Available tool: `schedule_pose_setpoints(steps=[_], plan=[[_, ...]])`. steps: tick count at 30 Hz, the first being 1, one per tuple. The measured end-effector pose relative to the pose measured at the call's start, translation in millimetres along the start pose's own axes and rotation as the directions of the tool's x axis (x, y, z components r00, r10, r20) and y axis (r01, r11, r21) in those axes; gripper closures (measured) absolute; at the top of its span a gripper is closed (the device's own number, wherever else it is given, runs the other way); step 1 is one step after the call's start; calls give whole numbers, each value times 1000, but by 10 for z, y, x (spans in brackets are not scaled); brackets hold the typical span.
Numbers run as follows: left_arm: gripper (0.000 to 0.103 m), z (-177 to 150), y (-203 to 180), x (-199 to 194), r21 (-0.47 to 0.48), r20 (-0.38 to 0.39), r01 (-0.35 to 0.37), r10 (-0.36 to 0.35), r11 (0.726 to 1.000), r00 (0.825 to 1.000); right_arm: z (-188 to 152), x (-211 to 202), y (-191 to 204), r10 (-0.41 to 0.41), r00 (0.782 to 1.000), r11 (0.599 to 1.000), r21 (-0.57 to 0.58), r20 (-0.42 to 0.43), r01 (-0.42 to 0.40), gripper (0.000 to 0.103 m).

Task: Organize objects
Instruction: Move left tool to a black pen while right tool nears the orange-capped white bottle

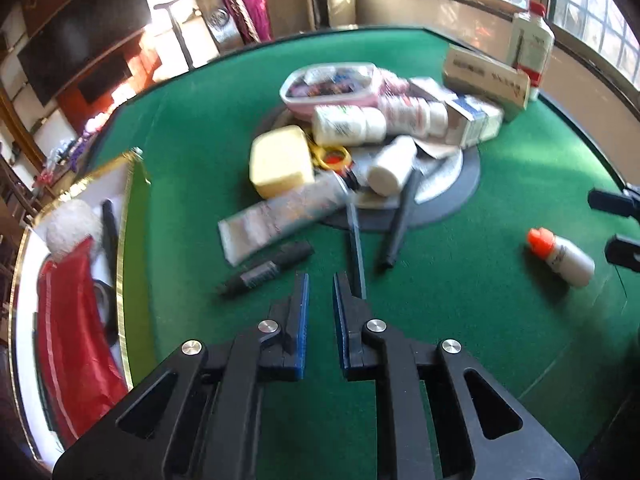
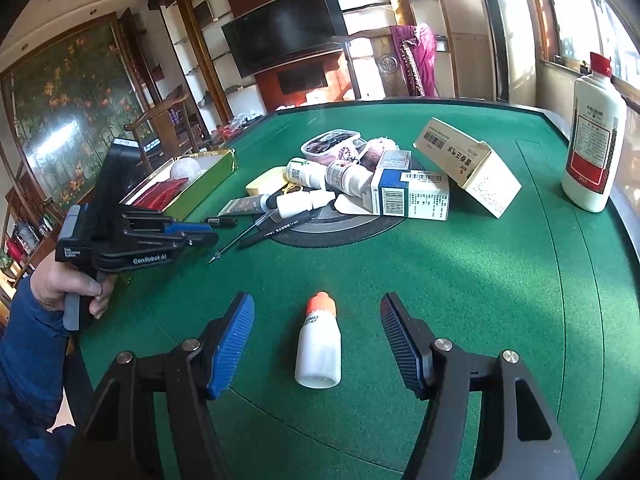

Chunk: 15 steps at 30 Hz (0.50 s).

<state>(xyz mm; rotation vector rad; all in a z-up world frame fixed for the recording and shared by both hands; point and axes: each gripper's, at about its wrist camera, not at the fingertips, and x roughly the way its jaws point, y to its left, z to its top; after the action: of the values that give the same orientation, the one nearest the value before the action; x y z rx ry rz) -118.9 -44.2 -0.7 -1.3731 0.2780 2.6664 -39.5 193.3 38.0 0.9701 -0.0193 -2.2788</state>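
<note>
Right gripper (image 2: 317, 344) gapes around the orange-capped bottle (image 2: 318, 346), ungripped; most clutter remains heaped beside the barely filled gold-trimmed box (image 2: 224, 164)

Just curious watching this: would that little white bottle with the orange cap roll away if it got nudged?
Probably. The little white bottle lies on its side on the green felt, and it looks round, so a sideways nudge could roll it. The felt may slow it. It seems small and plastic, likely light and not fragile.
</note>
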Motion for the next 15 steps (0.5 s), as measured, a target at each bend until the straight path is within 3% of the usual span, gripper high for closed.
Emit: schedule_pose_setpoints(steps=[1, 3, 6, 7, 9, 11, 15], plan=[[75, 36, 77, 12, -32, 4, -29, 30, 999, 1000, 0, -1, -7, 0, 1000, 1000, 5, -1, 0, 37], [66, 108, 205, 105, -80, -13, -33, 32, 996, 999, -2, -4, -24, 10, 1000, 1000, 17, -2, -10, 37], [64, 92, 310, 309, -111, -98, -61, 50, 992, 994, 1, -20, -33, 10, 1000, 1000, 25, 4, -10, 37], [58, 86, 333, 317, -116, -75, -65, 57, 991, 996, 3, -24, -41, 14, 1000, 999, 30, 4, -14, 37], [58, 38, 397, 376, -166, -107, -29, 11, 986, 994, 4, -38, -56, 22, 1000, 999, 43, 7, -22, 37], [58, -20, 371, 310, -191, -98, 56, -76, 980, 992, 6, -54, -67, 31, 999, 998, 52, 11, -31, 37], [58, -73, 147, 237, -143, -94, 74, -88, 987, 992, 6, -58, -86, 43, 999, 997, 70, 11, -44, 37]])
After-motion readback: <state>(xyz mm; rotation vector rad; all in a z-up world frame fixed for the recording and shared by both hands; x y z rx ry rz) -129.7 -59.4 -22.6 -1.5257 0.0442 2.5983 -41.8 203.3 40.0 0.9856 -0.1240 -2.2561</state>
